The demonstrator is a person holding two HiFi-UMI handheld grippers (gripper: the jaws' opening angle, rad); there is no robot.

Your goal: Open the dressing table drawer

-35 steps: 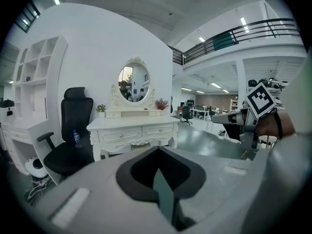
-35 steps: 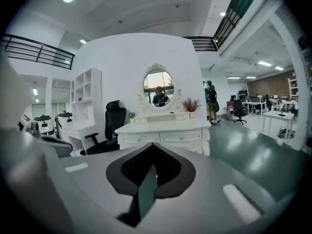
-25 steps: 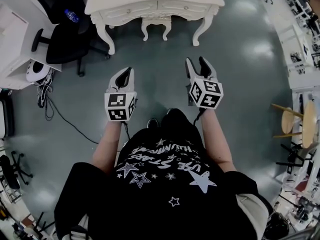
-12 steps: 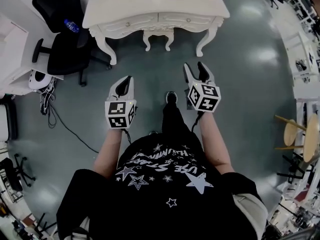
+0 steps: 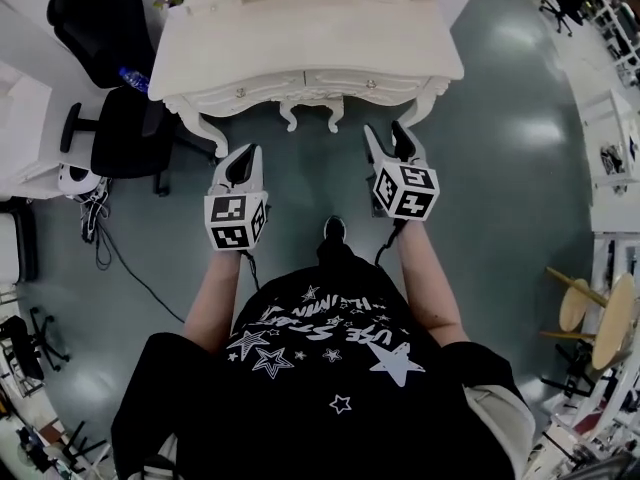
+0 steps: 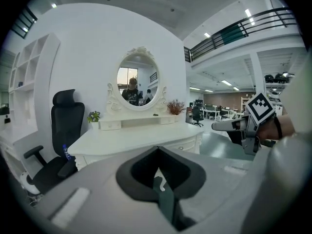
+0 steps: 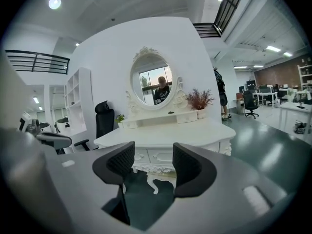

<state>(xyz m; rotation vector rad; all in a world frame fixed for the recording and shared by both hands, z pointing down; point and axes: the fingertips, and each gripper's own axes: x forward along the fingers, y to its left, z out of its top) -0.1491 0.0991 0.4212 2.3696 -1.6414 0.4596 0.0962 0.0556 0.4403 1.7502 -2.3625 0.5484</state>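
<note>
The white dressing table (image 5: 300, 38) stands across the top of the head view, with two shut drawers in its front, the left drawer (image 5: 240, 93) and the right drawer (image 5: 372, 84). My left gripper (image 5: 245, 160) is shut and holds nothing, a short way in front of the table's left leg. My right gripper (image 5: 388, 134) is open and empty, just short of the right drawer. In the right gripper view the right gripper (image 7: 153, 162) frames the drawer fronts (image 7: 152, 156). In the left gripper view the left gripper (image 6: 157, 155) is shut below the table edge (image 6: 141, 136).
A black office chair (image 5: 125, 128) with a blue bottle (image 5: 131, 77) on it stands left of the table. White carved legs (image 5: 310, 116) show under the table's middle. An oval mirror (image 7: 152, 79) and a dried plant (image 7: 199, 100) top the table. Cables (image 5: 100, 223) lie on the floor at left.
The person has stepped forward, so the table has come nearer and both grippers are now close to its front. The left stays shut, the right open.
</note>
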